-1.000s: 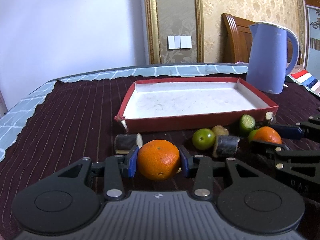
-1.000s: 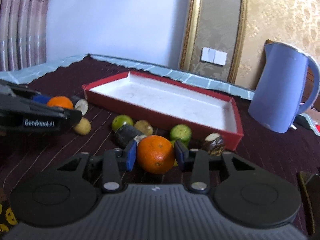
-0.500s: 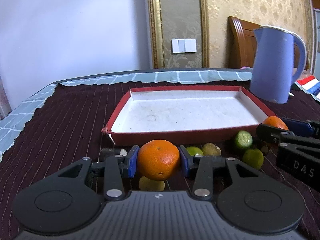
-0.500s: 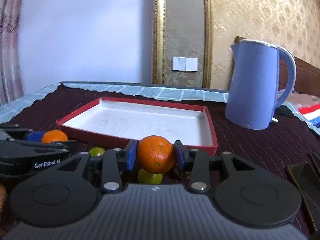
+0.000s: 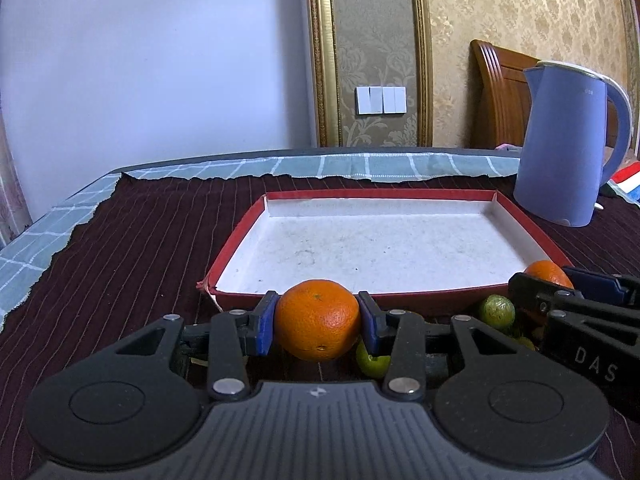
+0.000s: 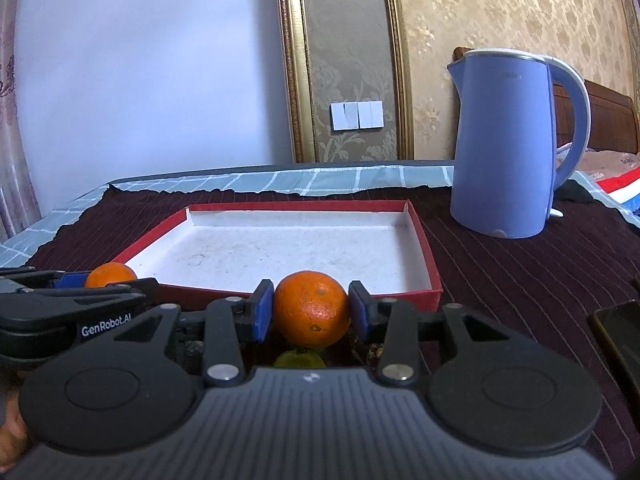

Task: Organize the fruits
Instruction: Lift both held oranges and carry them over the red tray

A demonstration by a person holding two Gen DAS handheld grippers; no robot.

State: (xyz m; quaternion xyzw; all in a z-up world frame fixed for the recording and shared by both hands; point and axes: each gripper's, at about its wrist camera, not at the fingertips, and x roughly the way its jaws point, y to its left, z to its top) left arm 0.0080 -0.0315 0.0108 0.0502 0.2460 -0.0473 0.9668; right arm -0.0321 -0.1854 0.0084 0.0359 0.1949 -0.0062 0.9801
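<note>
Bench: dark striped cloth (image 5: pixel 132 240), blue kettle (image 5: pixel 568 144) at the back.
Tray (image 5: pixel 524 224): bare inside.
Left tool (image 5: pixel 318 322): clamped on an orange (image 5: pixel 318 318), just short of the tray's near rim.
Right tool (image 6: pixel 310 310): clamped on a second orange (image 6: pixel 310 306), likewise.
Left over: green fruit (image 5: pixel 497 312) on the cloth.
Progress: barely begun; nothing placed.

Orange fruit (image 5: pixel 318 319) between blue pads (image 5: pixel 264 326); beyond the claw, red-rimmed white tray (image 5: pixel 384 194), maroon pinstriped cloth (image 5: pixel 140 248), lavender kettle (image 5: pixel 568 144).
</note>
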